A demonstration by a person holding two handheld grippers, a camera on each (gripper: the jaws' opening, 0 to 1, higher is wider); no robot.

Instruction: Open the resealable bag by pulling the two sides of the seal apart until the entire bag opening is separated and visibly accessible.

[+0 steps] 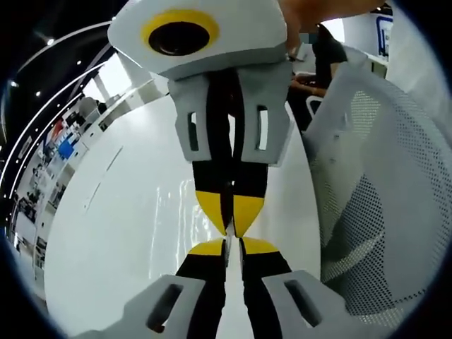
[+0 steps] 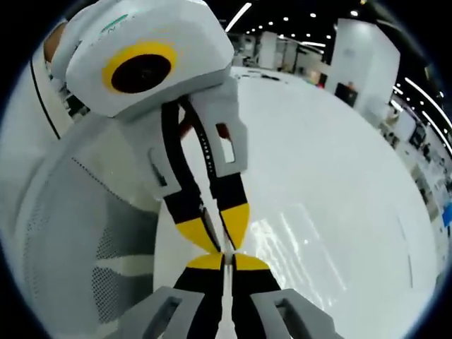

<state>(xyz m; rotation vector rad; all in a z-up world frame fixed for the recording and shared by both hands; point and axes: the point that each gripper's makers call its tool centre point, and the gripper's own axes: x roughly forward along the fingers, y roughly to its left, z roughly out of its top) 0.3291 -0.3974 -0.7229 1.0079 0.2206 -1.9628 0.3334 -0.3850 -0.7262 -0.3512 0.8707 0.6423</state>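
Observation:
The clear resealable bag is hard to make out; it shows as faint glints and creases of film over the white table, and again as bag film in the right gripper view. My left gripper rises from the bottom with its yellow tips pressed together on a thin strip of the film. My right gripper comes down from above, tip to tip with it, jaws also closed. In the right gripper view, the right gripper meets the left gripper the same way. The seal itself is hidden between the tips.
The white table spreads under both grippers, and the table runs far right. A white mesh chair stands close beside them; the chair is at left. A person sits behind it. Shelves line the room's edges.

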